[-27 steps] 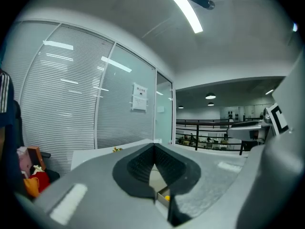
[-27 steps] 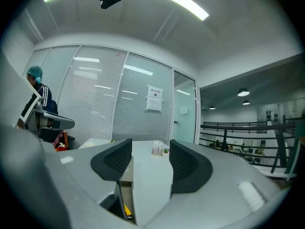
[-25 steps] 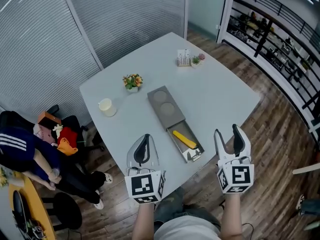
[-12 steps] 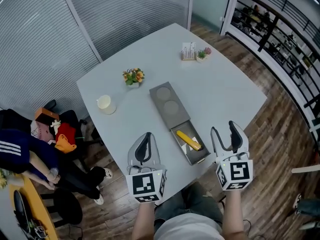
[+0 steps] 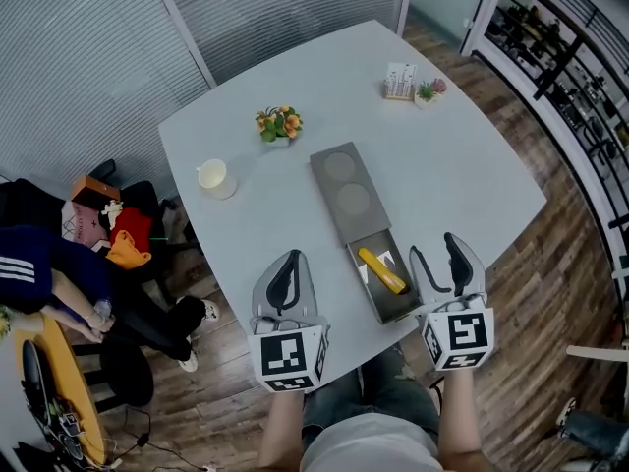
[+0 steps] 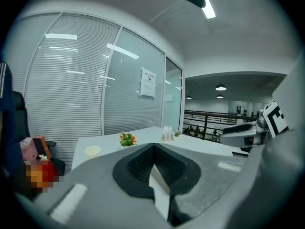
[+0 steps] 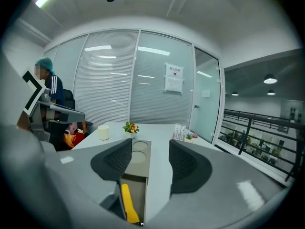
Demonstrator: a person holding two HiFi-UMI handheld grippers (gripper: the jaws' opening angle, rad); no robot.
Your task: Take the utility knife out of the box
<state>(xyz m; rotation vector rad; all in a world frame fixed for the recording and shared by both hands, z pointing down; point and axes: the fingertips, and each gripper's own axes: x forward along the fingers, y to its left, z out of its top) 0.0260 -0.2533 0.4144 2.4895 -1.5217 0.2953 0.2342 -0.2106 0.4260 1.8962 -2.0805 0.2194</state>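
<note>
The utility knife (image 5: 382, 270), yellow, lies in the open drawer (image 5: 390, 303) of the long grey box (image 5: 344, 187). The box runs from the middle of the desk (image 5: 462, 165) toward its near edge, and the drawer is pulled out at that near end. The knife lies lengthwise in the drawer.

The right gripper (image 5: 433, 249) hovers at the desk's near edge, just beside the drawer on its right. Its jaws stand apart with nothing between them. In the right gripper view the box (image 7: 139, 157) runs away between the two dark pads (image 7: 189, 168). The knife (image 7: 127, 205) shows low in the picture, below and left of the gap, apart from both jaws.

The left gripper (image 5: 287, 265) is held over the desk's near edge, left of the drawer and well apart from the knife. In the left gripper view its jaws are pressed together and hold nothing.

Farther back on the desk, a cream cup (image 5: 214, 177) stands toward the left edge. A small pot of orange flowers (image 5: 278, 124) sits beyond the box's far end. A card holder (image 5: 400, 82) and a tiny plant (image 5: 429, 90) stand side by side near the far right edge. Beyond the left edge, a person in a dark striped sleeve (image 5: 28, 271) sits beside a chair.
</note>
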